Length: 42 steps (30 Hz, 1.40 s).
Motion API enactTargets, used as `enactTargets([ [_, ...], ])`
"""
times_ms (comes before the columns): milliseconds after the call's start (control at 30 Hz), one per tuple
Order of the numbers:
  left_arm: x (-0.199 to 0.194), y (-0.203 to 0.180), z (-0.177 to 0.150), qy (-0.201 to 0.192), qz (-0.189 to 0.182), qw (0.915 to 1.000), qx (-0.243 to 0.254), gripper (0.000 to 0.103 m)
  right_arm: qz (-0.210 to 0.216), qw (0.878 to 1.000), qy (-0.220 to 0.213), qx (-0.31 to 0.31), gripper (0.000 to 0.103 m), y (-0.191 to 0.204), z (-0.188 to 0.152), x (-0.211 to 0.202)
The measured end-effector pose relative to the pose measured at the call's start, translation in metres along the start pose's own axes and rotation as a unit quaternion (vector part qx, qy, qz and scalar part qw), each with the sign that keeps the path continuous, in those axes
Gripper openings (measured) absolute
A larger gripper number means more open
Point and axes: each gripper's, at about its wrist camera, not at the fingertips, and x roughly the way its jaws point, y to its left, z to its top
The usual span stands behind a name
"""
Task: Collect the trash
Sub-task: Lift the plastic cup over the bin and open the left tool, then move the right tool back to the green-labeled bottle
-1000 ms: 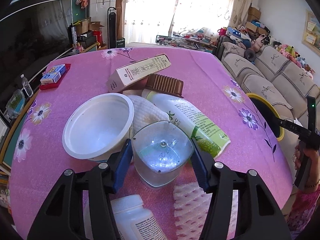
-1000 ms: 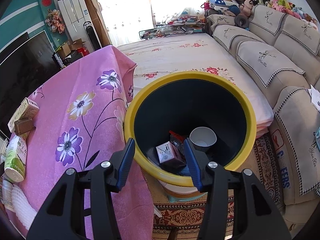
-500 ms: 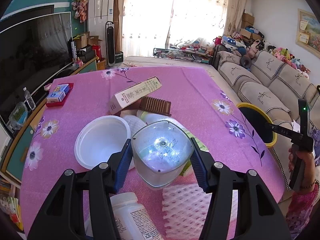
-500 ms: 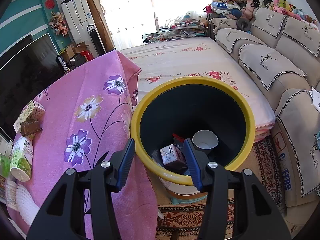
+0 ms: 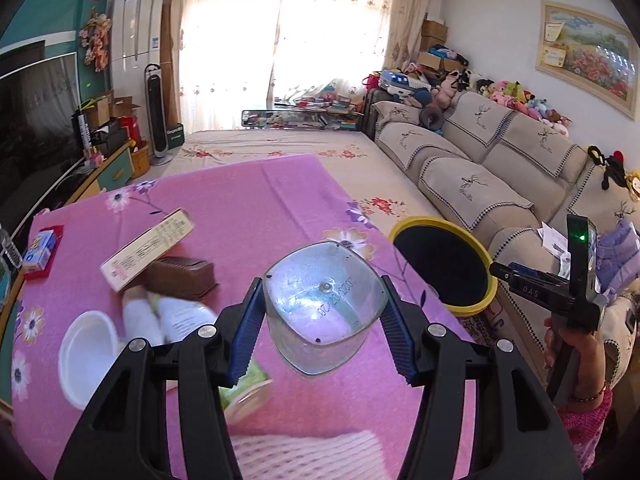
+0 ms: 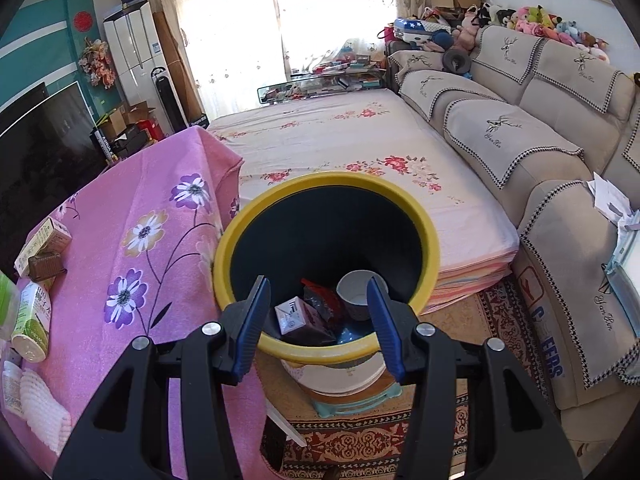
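Black tongs – 2 ribbed blue pads, silver screws.

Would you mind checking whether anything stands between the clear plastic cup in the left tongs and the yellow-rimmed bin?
Nothing visible does. The clear plastic cup is held off the pink tablecloth, and only bare cloth lies between it and the yellow-rimmed bin. The bin's mouth is open; the right tongs, empty, hover at its near rim.

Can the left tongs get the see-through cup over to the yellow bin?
Probably yes. The left tongs grip the cup above the table, and nothing stands between it and the bin beside the table; its mouth is open.
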Motion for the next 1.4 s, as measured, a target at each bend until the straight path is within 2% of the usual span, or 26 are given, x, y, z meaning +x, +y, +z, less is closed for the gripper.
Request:
enactTargets([
  [167,0.039,-0.055,0.023,0.011,-0.047,0.9983,0.032,0.056,-0.023,0.999,-0.007,0.024,0.049,-0.035,-0.001,-0.009],
  [367,0.09,-0.122,0.051,0.028,-0.085,0.9934,0.072,0.056,-0.035,0.998,-0.012,0.048,0.049,-0.067,-0.003,-0.012],
  [633,0.178,-0.191,0.073,0.069,-0.094,0.9875,0.106,0.056,-0.042,0.996,-0.009,0.073,0.049,-0.097,-0.01,-0.011],
  [867,0.234,-0.212,0.07,0.1,-0.081,0.9858,0.108,0.056,-0.045,0.995,-0.006,0.087,0.051,-0.112,-0.016,-0.008],
  [900,0.238,-0.214,0.07,0.099,-0.078,0.9862,0.108,0.057,-0.045,0.995,-0.005,0.088,0.052,-0.113,-0.015,-0.008],
  [967,0.242,-0.216,0.071,0.093,-0.066,0.9874,0.109,0.074,-0.044,0.995,-0.003,0.088,0.052,-0.113,-0.015,-0.007],
  [1000,0.241,-0.217,0.072,0.088,-0.065,0.9881,0.108,0.077,-0.043,0.995,-0.003,0.088,0.052,-0.114,-0.016,-0.006],
  [1167,0.22,-0.208,0.071,0.078,-0.061,0.9896,0.105,0.078,-0.038,0.996,-0.005,0.081,0.052,-0.107,-0.016,-0.009],
  [1400,0.162,-0.176,0.061,0.057,-0.063,0.9935,0.076,0.083,-0.03,0.997,-0.009,0.065,0.052,-0.092,-0.013,-0.015],
])
